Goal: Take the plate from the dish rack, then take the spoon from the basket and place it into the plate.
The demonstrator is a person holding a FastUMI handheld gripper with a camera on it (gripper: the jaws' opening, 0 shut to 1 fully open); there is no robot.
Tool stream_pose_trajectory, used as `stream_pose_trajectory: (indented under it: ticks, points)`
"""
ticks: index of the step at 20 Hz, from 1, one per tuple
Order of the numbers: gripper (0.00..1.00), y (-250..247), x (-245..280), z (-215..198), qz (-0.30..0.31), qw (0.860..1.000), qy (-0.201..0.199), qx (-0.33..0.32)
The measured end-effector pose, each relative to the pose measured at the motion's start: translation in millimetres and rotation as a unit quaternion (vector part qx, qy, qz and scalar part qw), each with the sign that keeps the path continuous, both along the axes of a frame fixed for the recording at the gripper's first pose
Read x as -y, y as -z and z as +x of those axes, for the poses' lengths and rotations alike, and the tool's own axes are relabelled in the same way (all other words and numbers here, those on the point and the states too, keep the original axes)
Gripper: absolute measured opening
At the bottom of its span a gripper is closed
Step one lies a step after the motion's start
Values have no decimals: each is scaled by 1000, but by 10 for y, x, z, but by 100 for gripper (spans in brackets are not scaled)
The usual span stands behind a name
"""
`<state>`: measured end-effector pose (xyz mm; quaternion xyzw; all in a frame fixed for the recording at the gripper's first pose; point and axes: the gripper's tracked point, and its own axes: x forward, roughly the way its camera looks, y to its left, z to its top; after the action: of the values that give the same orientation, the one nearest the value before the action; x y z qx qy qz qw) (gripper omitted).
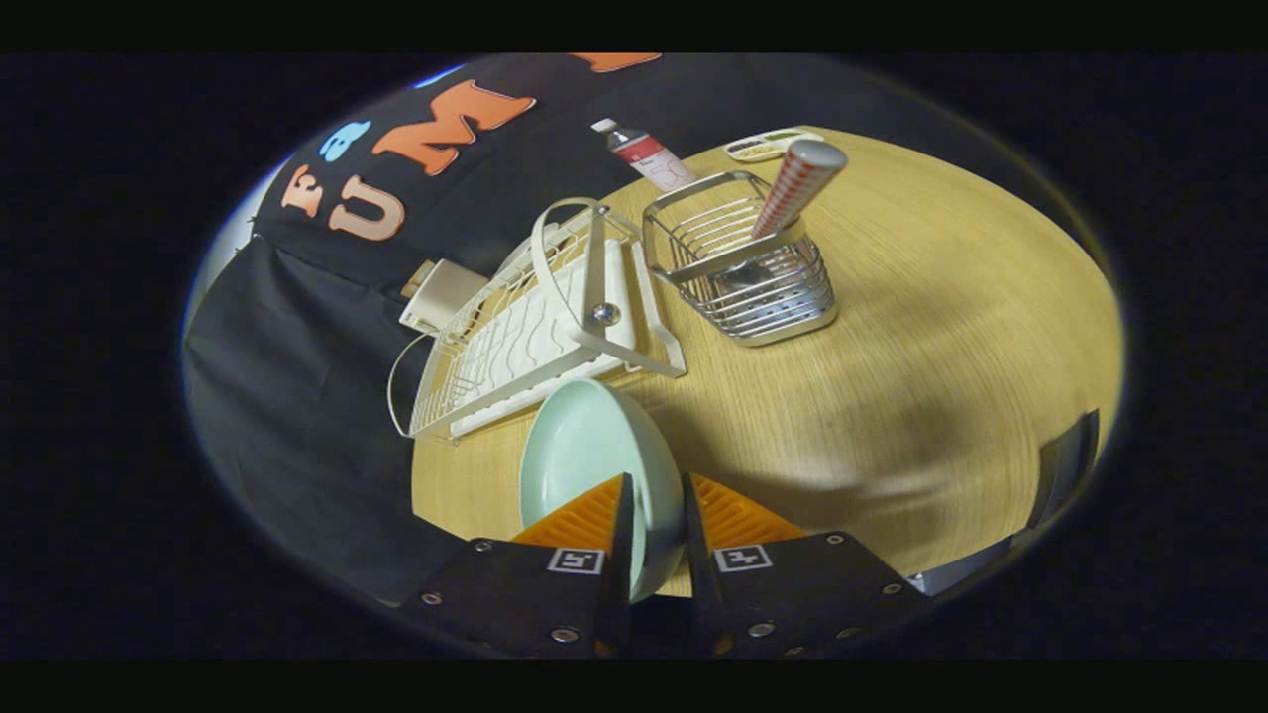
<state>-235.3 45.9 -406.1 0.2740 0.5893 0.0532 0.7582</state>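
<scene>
The plate (594, 446) stands on edge between the two fingers of the gripper (654, 540), its rim running up and away from them toward the dish rack (515, 327), so its flat face looks to the left and its back to the right. Both fingers are closed onto it, one pad on each face near the lower rim, clenched on the plate with no visible slack. The plate is clear of the rack, which lies just beyond it on the wooden table (892, 347), and it seems to hang above the tabletop rather than rest on it, though the lower edge is hidden by the fingers. What the coming move turns on, as I judge it, is the tilt: the plate is upright and must be laid flat on open table, which lies to the right of the fingers. The spoon (797, 188) stands in the wire basket (753, 277), beyond the fingers and a little right, its handle leaning up and to the right, well apart from the plate.
</scene>
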Motion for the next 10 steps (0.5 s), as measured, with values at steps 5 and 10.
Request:
stream_pose_trajectory:
  ticks: [5,10]
  points:
    - [54,-191,383,295,-65,994,4,89]
    - [65,-421,908,726,-173,966,14,193]
